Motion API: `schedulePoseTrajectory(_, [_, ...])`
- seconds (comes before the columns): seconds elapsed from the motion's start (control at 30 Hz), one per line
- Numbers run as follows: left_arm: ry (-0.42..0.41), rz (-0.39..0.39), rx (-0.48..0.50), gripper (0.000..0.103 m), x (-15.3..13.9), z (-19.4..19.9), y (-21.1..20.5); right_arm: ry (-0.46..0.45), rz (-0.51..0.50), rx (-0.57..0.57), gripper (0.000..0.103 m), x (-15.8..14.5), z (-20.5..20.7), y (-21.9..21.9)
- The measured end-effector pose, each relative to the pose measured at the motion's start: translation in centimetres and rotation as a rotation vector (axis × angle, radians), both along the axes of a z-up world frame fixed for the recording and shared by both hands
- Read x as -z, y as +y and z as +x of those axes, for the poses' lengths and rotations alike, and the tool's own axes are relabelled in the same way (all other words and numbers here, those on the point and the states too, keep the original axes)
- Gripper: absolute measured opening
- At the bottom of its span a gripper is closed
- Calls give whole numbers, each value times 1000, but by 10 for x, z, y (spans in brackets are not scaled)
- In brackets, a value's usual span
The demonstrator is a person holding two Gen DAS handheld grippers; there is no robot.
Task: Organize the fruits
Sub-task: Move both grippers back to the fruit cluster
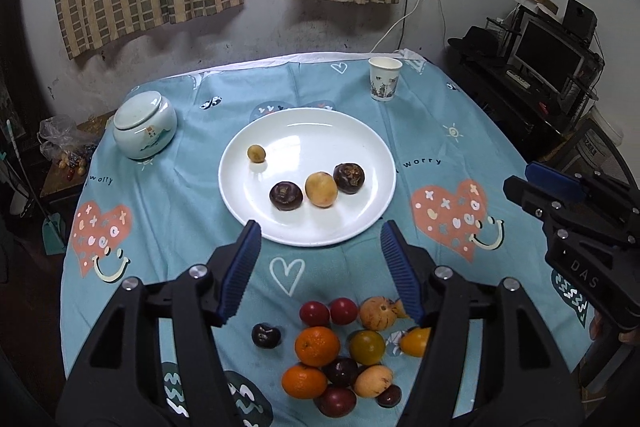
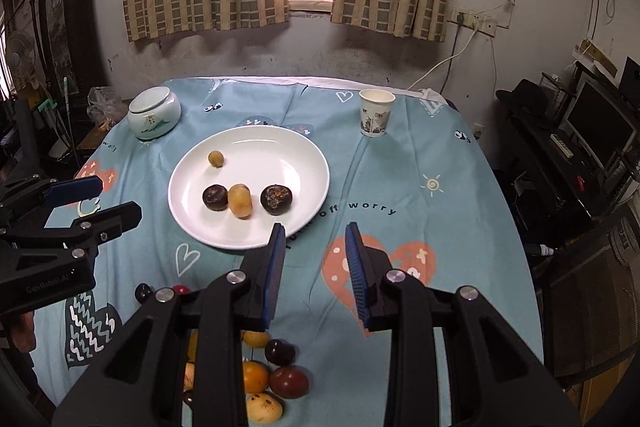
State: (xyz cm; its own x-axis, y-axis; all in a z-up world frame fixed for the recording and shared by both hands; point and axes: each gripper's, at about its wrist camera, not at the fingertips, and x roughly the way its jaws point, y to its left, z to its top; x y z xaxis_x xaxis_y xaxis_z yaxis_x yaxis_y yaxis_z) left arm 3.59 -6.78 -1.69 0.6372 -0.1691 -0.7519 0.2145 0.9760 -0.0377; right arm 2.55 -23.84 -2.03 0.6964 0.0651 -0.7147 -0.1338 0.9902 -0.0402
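A white plate [image 1: 312,131] [image 2: 280,155] sits mid-table on the blue cloth. It holds a small yellow-green fruit [image 1: 256,153], a larger yellow fruit [image 1: 321,189] and two dark brown fruits [image 1: 285,195] [image 1: 349,178]. A pile of loose fruit [image 1: 328,347] [image 2: 260,379] lies by the near edge: oranges, red, dark and yellow ones. My left gripper [image 1: 320,229] [image 2: 120,198] hovers open and empty above the pile, short of the plate. My right gripper [image 2: 315,227] [image 1: 518,179] hangs to the right of the plate, its jaws a narrow gap apart with nothing between them.
A pale lidded ceramic jar [image 1: 144,125] stands at the back left of the table and a paper cup [image 1: 384,79] at the back right. A shelf with a monitor [image 1: 548,55] is off the right side, a plastic bag [image 1: 64,143] off the left.
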Motion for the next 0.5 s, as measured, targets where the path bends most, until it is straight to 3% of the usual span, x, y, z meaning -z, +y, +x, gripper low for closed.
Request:
schedulePoseTrajectory(0.37, [-12,5,3,65,-6,-19,2,-1,-5,-10,31,0,-16,2])
schedulePoseTrajectory(0.5, [-6,13,-1,66,-3,-32,10,34,5,-154,31,16,-41,3])
